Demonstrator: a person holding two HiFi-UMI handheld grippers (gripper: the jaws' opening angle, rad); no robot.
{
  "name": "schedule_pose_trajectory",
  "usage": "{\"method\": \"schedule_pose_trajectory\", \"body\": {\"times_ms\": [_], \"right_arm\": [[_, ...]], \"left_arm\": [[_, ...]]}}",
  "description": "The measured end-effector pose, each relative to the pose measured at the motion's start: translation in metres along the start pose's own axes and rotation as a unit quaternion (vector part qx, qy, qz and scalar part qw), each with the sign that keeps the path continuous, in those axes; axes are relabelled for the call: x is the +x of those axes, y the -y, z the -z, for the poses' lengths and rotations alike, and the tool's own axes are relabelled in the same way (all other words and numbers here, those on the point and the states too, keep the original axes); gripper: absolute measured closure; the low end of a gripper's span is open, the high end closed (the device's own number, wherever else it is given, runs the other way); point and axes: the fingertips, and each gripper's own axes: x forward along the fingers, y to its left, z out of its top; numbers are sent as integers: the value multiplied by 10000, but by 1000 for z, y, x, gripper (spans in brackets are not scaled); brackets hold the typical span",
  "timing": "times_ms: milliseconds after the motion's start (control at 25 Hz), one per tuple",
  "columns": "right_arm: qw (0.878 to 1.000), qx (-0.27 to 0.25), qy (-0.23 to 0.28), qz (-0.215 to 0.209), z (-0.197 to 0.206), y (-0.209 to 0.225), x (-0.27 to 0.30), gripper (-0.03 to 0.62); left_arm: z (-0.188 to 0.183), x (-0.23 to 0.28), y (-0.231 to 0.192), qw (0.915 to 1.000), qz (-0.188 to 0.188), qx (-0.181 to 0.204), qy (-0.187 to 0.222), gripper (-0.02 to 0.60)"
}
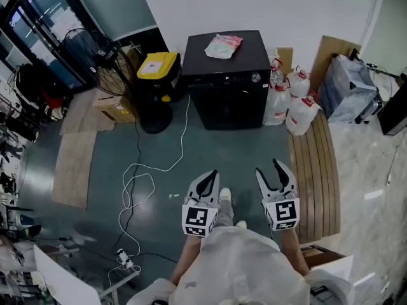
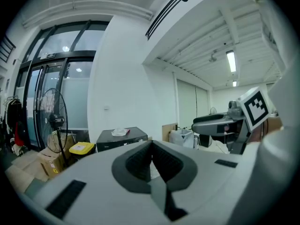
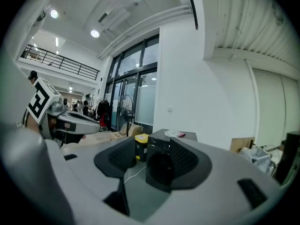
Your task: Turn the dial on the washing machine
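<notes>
Approach is starting: washing machine is standing well ahead; left hand-held gripper pressed together, right hand-held gripper slightly spread, empty; dial needs walking closer.

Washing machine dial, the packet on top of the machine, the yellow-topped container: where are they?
dial (image 1: 255, 77): head view, the knob's face.
packet (image 1: 224, 46): head view, its middle.
yellow-topped container (image 1: 157, 65): head view, centre of its yellow top.
</notes>
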Motion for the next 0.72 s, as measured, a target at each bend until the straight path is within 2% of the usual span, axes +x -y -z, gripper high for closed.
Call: {"method": "schedule_pose_trajectory", "body": {"times_ms": [360, 720], "right_arm": [[9999, 10, -133, 102, 4, 24, 49, 356], [9989, 3, -351, 307, 3, 40, 127, 356]], "left_arm": [[-6, 49, -27, 9999, 97, -80, -7, 568], [-12, 113, -83, 9994, 338, -64, -93, 568]]}}
